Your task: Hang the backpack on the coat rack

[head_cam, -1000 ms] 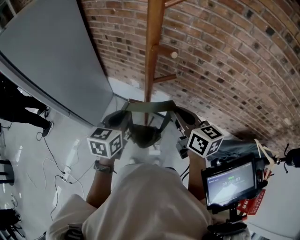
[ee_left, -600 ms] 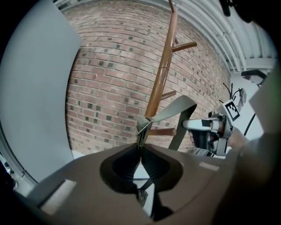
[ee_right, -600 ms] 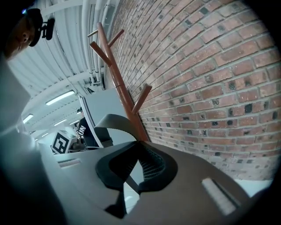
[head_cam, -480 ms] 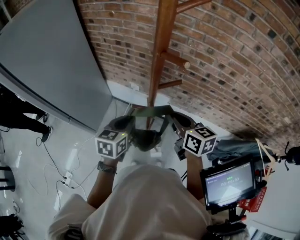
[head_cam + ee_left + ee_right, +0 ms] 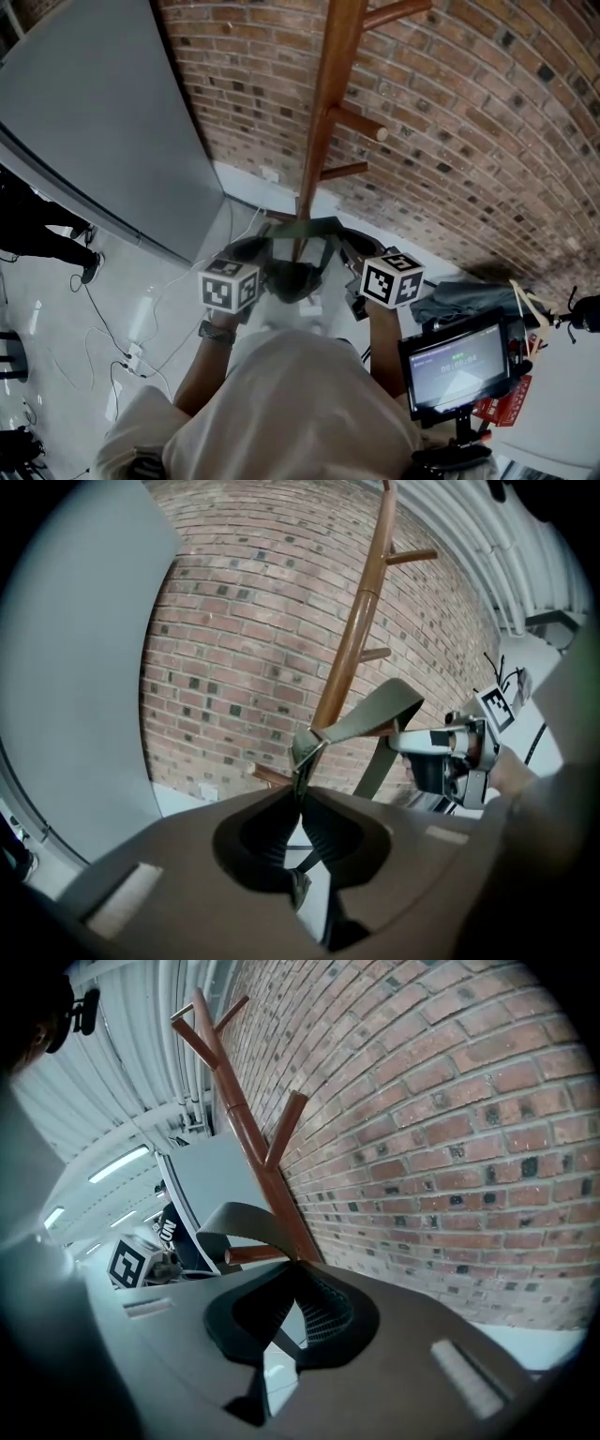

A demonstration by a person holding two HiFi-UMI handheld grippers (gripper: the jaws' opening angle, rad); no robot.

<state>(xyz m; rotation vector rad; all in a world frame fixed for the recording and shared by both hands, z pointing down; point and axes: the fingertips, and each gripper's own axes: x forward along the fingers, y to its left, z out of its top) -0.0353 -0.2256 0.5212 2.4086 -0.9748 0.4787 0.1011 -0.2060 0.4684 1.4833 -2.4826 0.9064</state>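
Two grippers, both clamped on one olive-green webbing strap. Left gripper: the jaws are drawn almost together, with the webbing pinched between them and a metal ring sitting just beyond the tips. Right gripper: the jaws are likewise closed on the strap, which is seen arching up out of the pads. The grey-green fabric backpack is hung from that strap between the two grippers, low in front of the brown wooden coat rack. It is not yet on a peg; the pegs are seen higher on the post.

Readable text: only the white letters "UN" on a dark garment at the edge of the grey panel; the rest is cut off. Green figures on the small black monitor are too small to be read, as is the print on the red tag below it. Black-and-white square markers are carried on both gripper cubes.

View differences: the backpack body is shown by the head view only; just the strap is shown by the gripper views. The ring is shown by the left gripper view only, the "UN" by the right gripper view only. White ceiling lights are seen from the right gripper view; white floor cables from the head view. The red brick wall is shown by all three.
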